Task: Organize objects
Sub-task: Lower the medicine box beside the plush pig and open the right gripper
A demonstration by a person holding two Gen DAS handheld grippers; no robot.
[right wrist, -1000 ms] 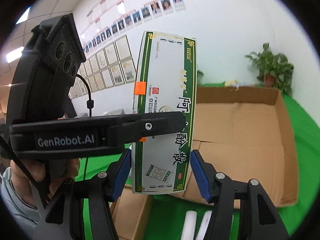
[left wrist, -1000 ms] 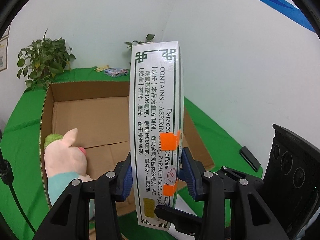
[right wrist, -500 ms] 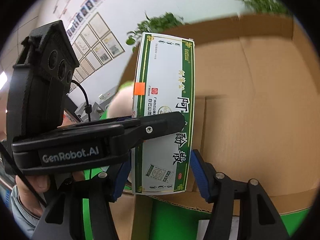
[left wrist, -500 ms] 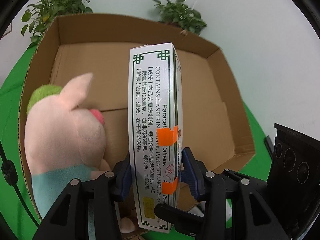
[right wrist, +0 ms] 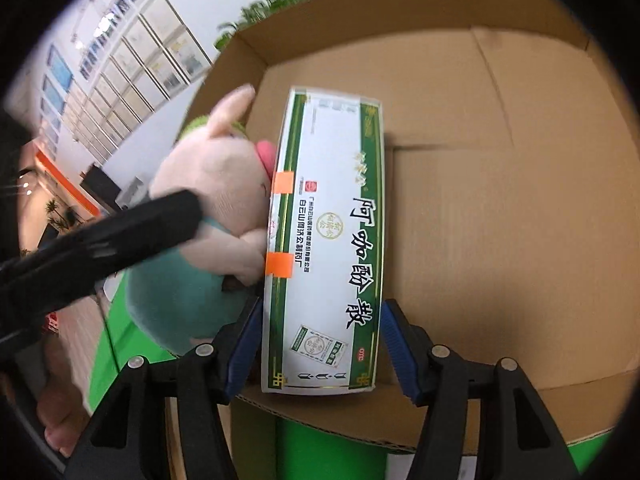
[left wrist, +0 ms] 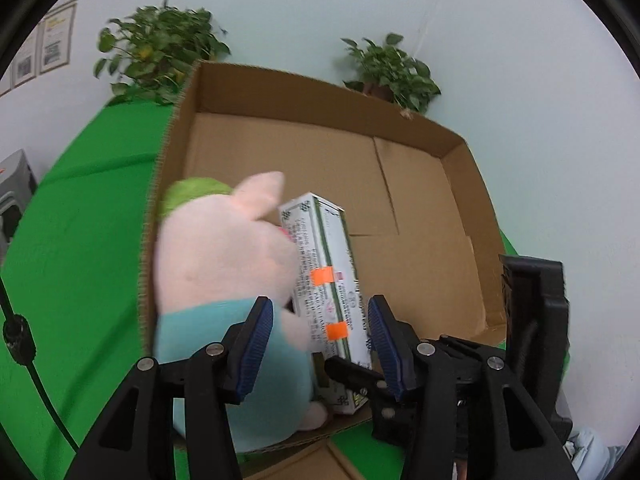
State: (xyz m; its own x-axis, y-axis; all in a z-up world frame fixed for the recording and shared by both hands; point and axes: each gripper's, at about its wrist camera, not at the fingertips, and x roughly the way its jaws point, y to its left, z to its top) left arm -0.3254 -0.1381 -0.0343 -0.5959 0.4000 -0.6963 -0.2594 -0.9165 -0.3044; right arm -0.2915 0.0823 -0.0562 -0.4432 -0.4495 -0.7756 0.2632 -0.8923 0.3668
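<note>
A white and green medicine box (right wrist: 328, 240) with orange tape lies flat inside the open cardboard box (right wrist: 500, 208), against a pink plush pig (right wrist: 208, 200). It shows in the left wrist view (left wrist: 328, 292) too, beside the pig (left wrist: 224, 272). My right gripper (right wrist: 320, 348) is open, its blue pads either side of the medicine box's near end, apart from it. My left gripper (left wrist: 320, 340) is open above the near edge of the cardboard box (left wrist: 320, 168), holding nothing.
The cardboard box stands on a green cloth (left wrist: 80, 240). Two potted plants (left wrist: 160, 60) stand behind it by the white wall. The other gripper's black body (left wrist: 532, 312) is at the right of the left wrist view.
The medicine box went from upright in my left gripper to lying in the cardboard box beside the pig. The left gripper opened and let it go.
</note>
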